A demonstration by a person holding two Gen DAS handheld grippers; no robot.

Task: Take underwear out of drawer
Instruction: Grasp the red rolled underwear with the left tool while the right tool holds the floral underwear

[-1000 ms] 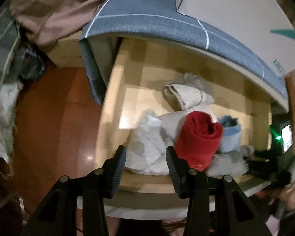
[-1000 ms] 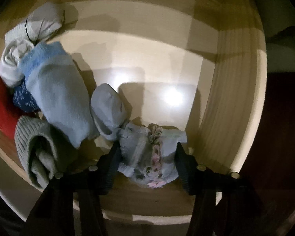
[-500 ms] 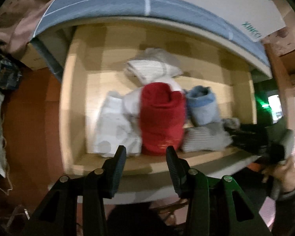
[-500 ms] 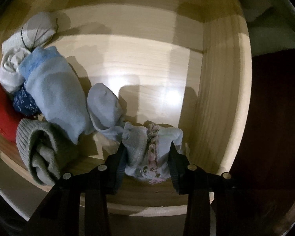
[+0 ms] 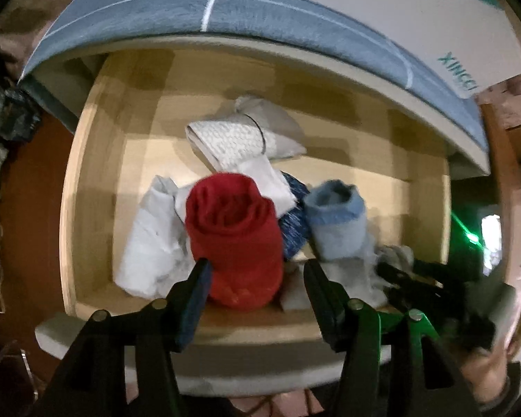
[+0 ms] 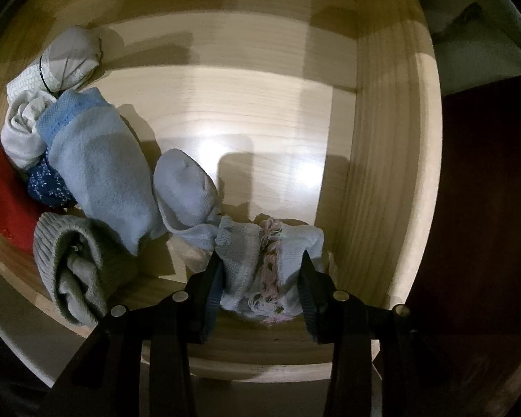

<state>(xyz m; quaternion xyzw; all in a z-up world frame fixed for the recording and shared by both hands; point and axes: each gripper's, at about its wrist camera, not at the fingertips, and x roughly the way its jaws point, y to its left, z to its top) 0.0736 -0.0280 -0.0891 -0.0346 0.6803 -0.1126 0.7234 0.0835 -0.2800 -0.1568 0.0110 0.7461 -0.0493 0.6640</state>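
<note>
Gripping the pale blue underwear (image 6: pixel 260 264) in my right claw (image 6: pixel 260 278), above the drawer (image 6: pixel 382 173) front corner. My left claw (image 5: pixel 257 278) has just been opening; its jaws straddle the red roll (image 5: pixel 232 239) without pressing.

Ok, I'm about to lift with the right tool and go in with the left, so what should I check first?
1. Right tool gripping the pale blue garment: ok, its pads press on it.
2. Only that garment caught: cannot tell; a light sock touches its edge.
3. Left tool open: ok, its jaws have just been opening and nothing is held.
4. Left tool lined up: ok, the red roll sits in the gap ahead of the jaws.
5. Lift path clear: ok, the drawer is open above the garment.
6. Held item is underwear: cannot tell, it is bunched.
</note>
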